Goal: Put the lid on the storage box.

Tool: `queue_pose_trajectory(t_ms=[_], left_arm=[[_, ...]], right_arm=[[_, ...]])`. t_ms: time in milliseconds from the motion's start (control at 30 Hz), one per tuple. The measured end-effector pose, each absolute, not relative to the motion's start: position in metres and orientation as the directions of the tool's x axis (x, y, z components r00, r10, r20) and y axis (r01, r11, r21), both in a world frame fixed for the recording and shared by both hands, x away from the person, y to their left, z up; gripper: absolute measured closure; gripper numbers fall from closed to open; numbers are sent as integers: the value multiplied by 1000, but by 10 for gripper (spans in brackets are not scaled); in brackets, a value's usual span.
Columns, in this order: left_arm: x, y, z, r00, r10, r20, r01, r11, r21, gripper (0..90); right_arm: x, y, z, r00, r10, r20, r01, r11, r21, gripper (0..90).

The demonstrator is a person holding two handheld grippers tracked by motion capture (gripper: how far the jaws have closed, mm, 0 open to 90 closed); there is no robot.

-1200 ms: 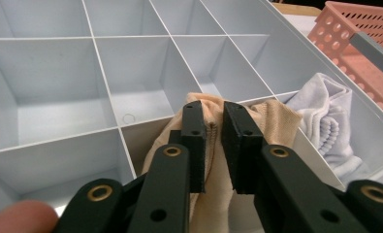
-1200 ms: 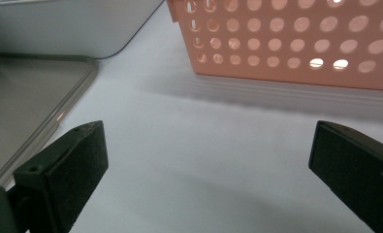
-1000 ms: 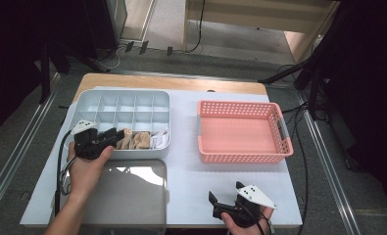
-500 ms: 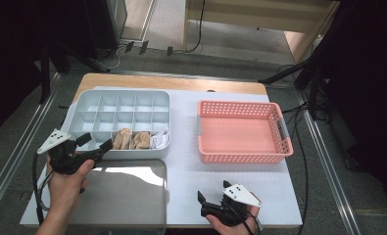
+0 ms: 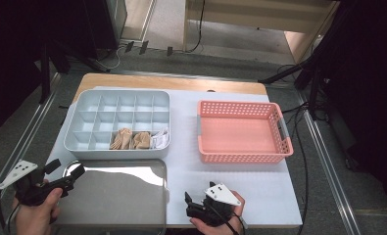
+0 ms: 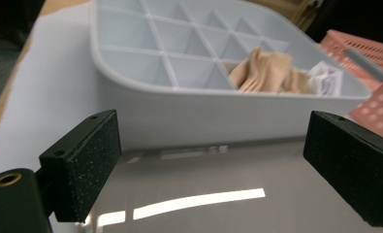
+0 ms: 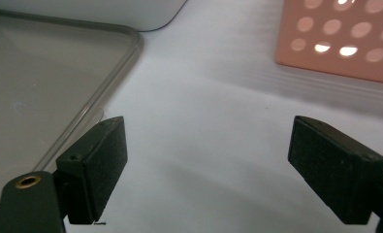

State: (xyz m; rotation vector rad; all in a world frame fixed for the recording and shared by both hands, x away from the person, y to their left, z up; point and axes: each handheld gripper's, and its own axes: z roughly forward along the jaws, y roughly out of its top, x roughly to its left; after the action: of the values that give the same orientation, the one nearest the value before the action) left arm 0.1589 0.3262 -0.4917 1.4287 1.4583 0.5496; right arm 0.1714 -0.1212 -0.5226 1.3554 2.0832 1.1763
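A pale grey divided tray [image 5: 116, 151] stands at the table's left. Its front row holds two crumpled beige cloths [image 5: 131, 139] and a white folded piece [image 5: 160, 139]. My left gripper [image 5: 65, 169] hovers over the left end of a shiny metal tray [image 5: 117, 196], apart from the divided tray [image 6: 203, 116]. Its jaws have just been opening, and nothing lies between them [image 6: 213, 179]. The beige cloth [image 6: 266, 73] sits beyond them. My right gripper [image 5: 191, 204] is low over the white table sheet near the front edge. Its jaws [image 7: 223, 170] have just been closing a little and stand open, with nothing between them.
A pink perforated basket [image 5: 240, 157] with nothing in it stands at the right; its wall [image 7: 344, 39] lies ahead of the right gripper. The metal tray's rounded corner [image 7: 126, 43] is to that gripper's left. Dark floor and cables surround the table.
The left gripper has drawn back from the divided tray's front compartments to the near left, with its jaws spread wider. The right gripper has slid left along the front edge.
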Motion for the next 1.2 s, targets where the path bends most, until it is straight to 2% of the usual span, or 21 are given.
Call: queue_pose_trajectory(t_ms=[433, 700, 1067, 1200], left_arm=[[123, 345, -512, 118, 942, -314, 519, 211, 828, 78], [104, 337, -524, 135, 953, -272, 578, 148, 803, 81], [95, 327, -536, 159, 954, -256, 614, 108, 782, 84], [92, 325, -536, 162, 959, -233, 611, 88, 787, 139]], right_arm=[[169, -100, -526, -493, 859, 139, 554, 187, 811, 184], [164, -81, -524, -544, 823, 161, 540, 197, 819, 282], [160, -61, -531, -564, 794, 227, 576, 182, 797, 353], [159, -56, -535, -565, 790, 237, 591, 188, 784, 361]])
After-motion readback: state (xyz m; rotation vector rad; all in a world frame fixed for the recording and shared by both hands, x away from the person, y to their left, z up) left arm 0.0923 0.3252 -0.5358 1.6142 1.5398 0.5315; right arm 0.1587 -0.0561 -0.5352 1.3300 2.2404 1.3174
